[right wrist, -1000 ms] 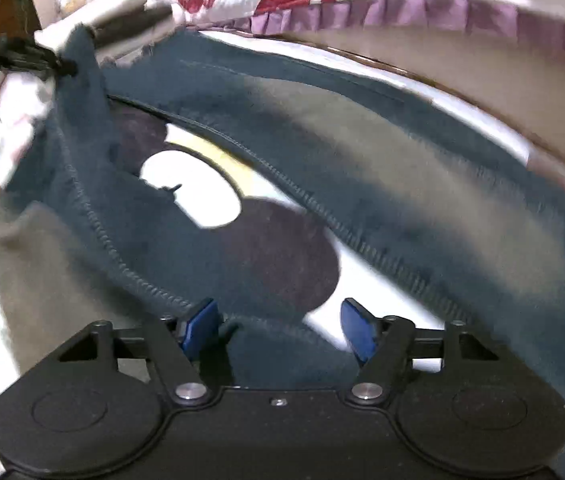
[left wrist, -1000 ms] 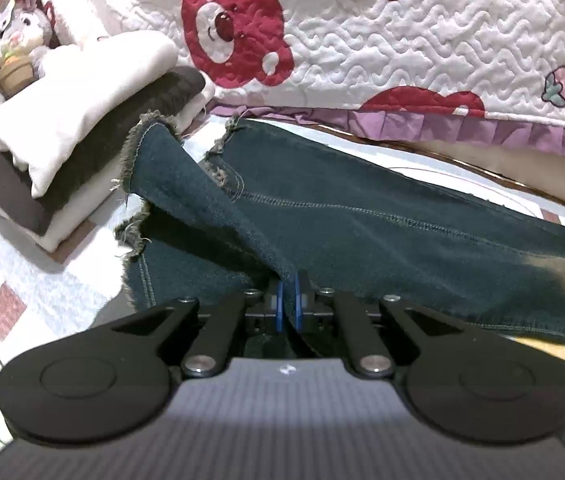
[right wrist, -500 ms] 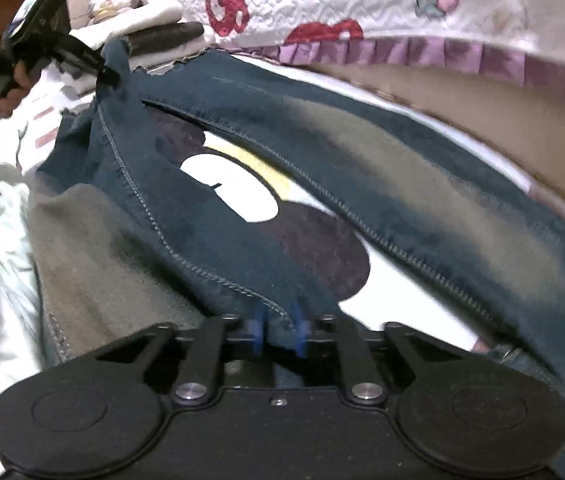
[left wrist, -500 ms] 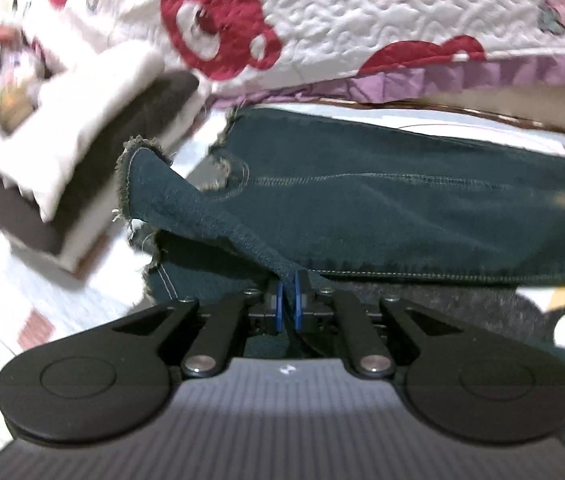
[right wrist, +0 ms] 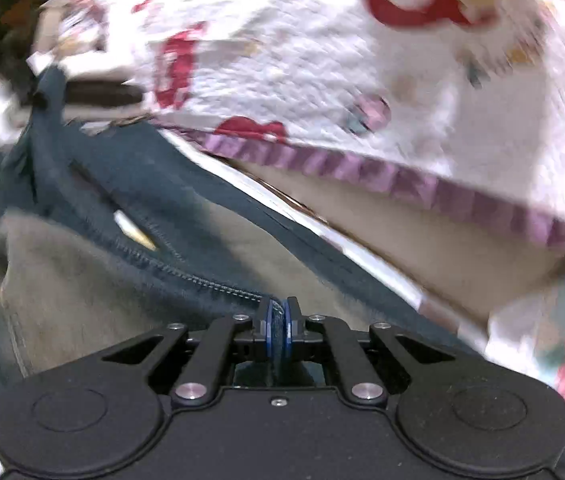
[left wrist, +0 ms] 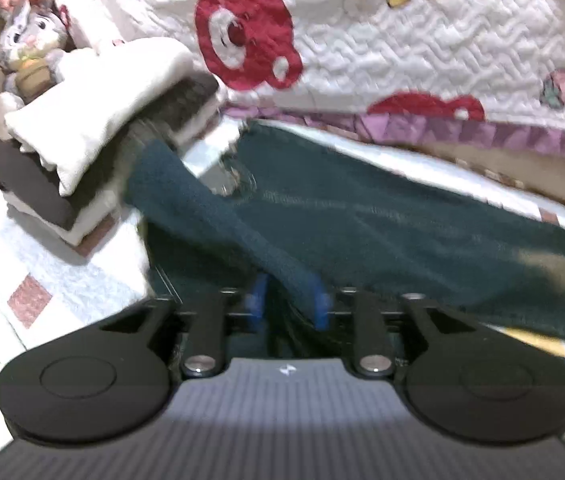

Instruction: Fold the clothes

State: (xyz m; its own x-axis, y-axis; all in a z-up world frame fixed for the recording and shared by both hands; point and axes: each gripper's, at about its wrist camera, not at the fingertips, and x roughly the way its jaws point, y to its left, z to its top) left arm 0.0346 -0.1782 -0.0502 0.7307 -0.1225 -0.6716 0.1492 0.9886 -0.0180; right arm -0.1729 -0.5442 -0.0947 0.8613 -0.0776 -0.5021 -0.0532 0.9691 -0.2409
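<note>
The right gripper (right wrist: 278,334) is pinched tight on the jeans (left wrist: 382,220), its blue pads pressed almost together with a ridge of dark denim squeezed between them, right along a stitched seam. That grip sits on the near leg, and the sense of it is plain enough: holding the seam gives a straight edge to carry over.

Over on the other side, the left gripper (left wrist: 287,300) stands partly open. Its two blue pads are apart, and a strip of denim runs up between them from the frayed hem (left wrist: 150,168). Whether the cloth is just slipping free or just being taken, this blurred frame cannot settle; it touches the right-hand pad but is not clamped.

The jeans lie stretched across the bed, one leg flat along the far side beneath the hanging bear-print quilt (left wrist: 362,40), the other leg lifted and drawn towards the two grippers. In the right wrist view only a small sliver of the sheet shows between the legs, so they lie nearly together, which reads as a lengthwise fold, leg upon leg.

Beyond the hem, close by, a stack of folded clothes (left wrist: 94,136) sits with a plush toy (left wrist: 30,48) behind it, likely where the jeans belong once folded.
</note>
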